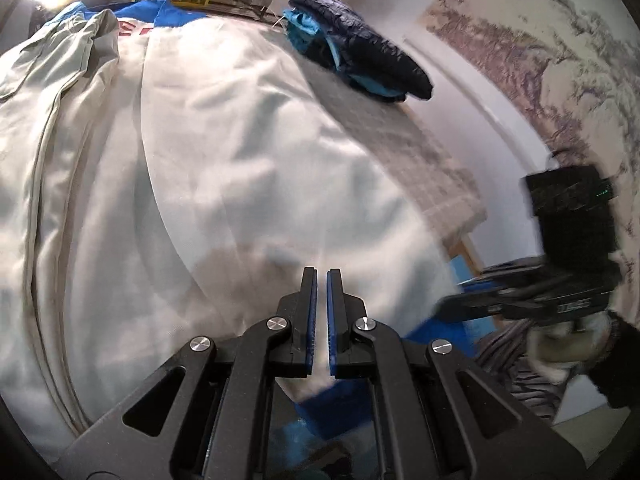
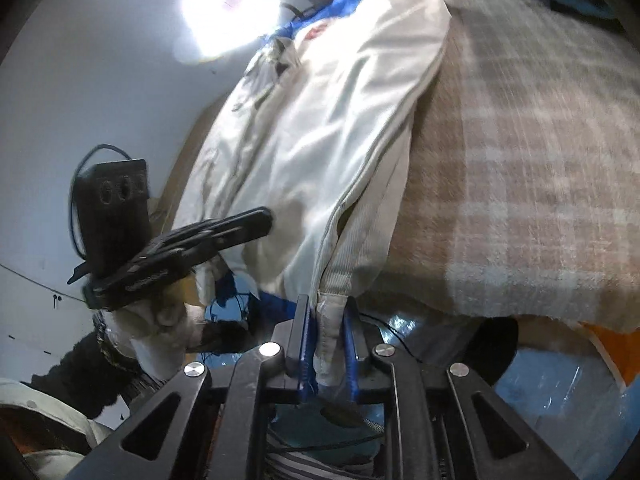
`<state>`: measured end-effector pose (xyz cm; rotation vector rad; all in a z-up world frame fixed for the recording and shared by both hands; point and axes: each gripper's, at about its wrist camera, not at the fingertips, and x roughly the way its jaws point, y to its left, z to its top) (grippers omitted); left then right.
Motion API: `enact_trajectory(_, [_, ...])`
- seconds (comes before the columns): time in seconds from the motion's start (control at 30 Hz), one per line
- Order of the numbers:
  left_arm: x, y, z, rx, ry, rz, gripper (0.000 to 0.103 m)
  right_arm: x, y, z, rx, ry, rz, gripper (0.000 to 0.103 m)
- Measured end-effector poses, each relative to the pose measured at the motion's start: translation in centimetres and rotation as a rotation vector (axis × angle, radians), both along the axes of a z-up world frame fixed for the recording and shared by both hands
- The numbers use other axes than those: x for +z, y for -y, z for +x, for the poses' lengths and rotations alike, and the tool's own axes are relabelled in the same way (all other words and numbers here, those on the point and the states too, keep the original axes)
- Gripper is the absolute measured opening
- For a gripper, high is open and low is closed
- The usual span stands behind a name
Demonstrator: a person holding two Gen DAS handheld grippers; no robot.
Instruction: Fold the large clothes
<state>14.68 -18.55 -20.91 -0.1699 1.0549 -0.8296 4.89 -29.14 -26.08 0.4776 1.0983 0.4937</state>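
Note:
A large white jacket (image 1: 192, 152) with blue trim lies spread on the bed; it also shows in the right wrist view (image 2: 320, 152). My left gripper (image 1: 322, 274) hovers over the jacket's near part, its blue-padded jaws almost together with nothing between them. My right gripper (image 2: 326, 308) is shut on the jacket's ribbed cuff (image 2: 330, 332) at the bed's near edge. The right gripper shows in the left wrist view (image 1: 520, 304), blurred, beside the bed. The left gripper shows in the right wrist view (image 2: 224, 228) over the jacket's lower edge.
A dark blue puffer garment (image 1: 360, 56) lies at the far side of the plaid bedcover (image 2: 520, 168). A bright lamp (image 2: 228, 8) glares near the head of the bed. A landscape mural (image 1: 540, 60) covers the wall. Blue plastic (image 2: 560, 392) lies below the bed's edge.

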Motion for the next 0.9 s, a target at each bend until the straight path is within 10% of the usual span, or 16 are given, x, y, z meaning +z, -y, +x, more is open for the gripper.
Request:
enact_trajectory(0.53, [-2.9, -6.3, -3.7, 0.161, -0.199, -0.171, 0.001, 6.9, -9.4, 3.5, 0.187, 0.166, -0.207, 0.011])
enact_trajectory(0.9, [-1.2, -18.4, -7.3, 0.446, -0.189, -0.276, 0.001, 4.8, -18.9, 8.5, 0.389, 0.141, -0.347, 0.011])
